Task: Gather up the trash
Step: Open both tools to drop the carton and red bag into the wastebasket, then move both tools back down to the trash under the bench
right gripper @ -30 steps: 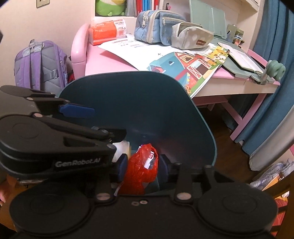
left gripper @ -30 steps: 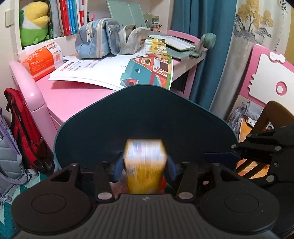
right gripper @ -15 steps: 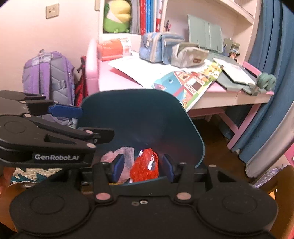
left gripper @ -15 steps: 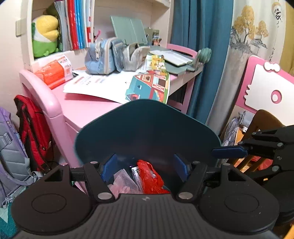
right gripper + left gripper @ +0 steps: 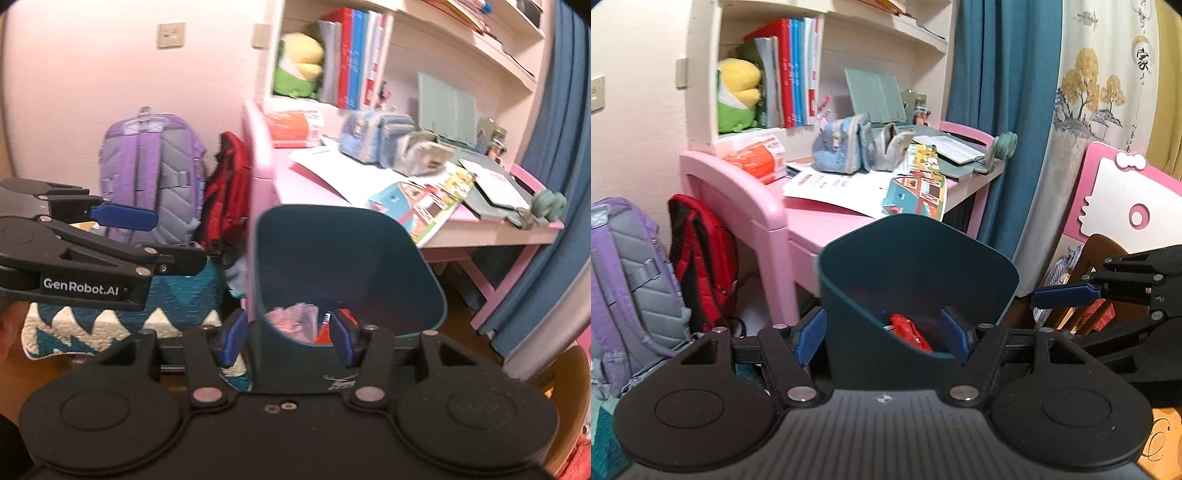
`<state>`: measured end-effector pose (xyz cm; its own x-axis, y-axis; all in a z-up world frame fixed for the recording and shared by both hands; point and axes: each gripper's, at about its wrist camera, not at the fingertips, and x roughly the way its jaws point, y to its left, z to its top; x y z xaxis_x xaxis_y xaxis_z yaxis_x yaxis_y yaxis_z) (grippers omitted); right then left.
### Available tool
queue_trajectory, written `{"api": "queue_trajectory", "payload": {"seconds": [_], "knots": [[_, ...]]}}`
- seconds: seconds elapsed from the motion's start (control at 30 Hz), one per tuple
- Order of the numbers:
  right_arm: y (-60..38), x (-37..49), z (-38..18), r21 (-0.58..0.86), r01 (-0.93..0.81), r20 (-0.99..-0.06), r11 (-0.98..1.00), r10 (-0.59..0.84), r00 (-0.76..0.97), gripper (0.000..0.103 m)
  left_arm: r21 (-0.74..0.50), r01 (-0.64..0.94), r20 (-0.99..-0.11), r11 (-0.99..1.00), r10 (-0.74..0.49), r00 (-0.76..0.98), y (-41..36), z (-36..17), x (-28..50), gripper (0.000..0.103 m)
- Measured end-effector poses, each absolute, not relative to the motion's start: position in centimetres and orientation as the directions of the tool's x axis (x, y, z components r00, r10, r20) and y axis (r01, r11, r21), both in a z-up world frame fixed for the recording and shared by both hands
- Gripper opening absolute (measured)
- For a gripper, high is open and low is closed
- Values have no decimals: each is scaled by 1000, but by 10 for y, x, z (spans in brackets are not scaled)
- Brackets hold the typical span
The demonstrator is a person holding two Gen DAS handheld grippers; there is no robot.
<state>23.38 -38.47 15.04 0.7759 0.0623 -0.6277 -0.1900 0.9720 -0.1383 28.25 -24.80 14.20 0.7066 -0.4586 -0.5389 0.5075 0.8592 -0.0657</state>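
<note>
Both grippers now sit higher and farther back from the teal bin (image 5: 916, 266) than a second ago; left gripper (image 5: 884, 334) and right gripper (image 5: 288, 338) stand apart, empty, yellow carton gone from the left. Red wrapper (image 5: 908, 330) and pink crumpled plastic (image 5: 293, 319) lie in the bin: likely light, soft, crinkly. Bin probably stiff; grip its rim.

A child's bedroom is showing: a pink counter (image 5: 820, 221), a plush toy (image 5: 738, 96), books (image 5: 790, 70) and backpacks (image 5: 155, 177).
</note>
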Motion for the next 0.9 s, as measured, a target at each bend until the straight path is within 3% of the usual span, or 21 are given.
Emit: {"api": "queue_trajectory", "payload": {"seconds": [0.6,0.73,0.9], "knots": [[-278,192,128,-111,-361,-613,926,222,758,53,-95,411,-516,907,-398,759,-120,122,204,67],[-253,191,110,-79,-414,-609,907,285,740,55,-100,379,-515,920,-374,771,-90,110,187,75],[-221,191,77,-40,-483,-596,875,367,714,56,-108,336,-530,936,-340,777,-52,88,172,76]]}}
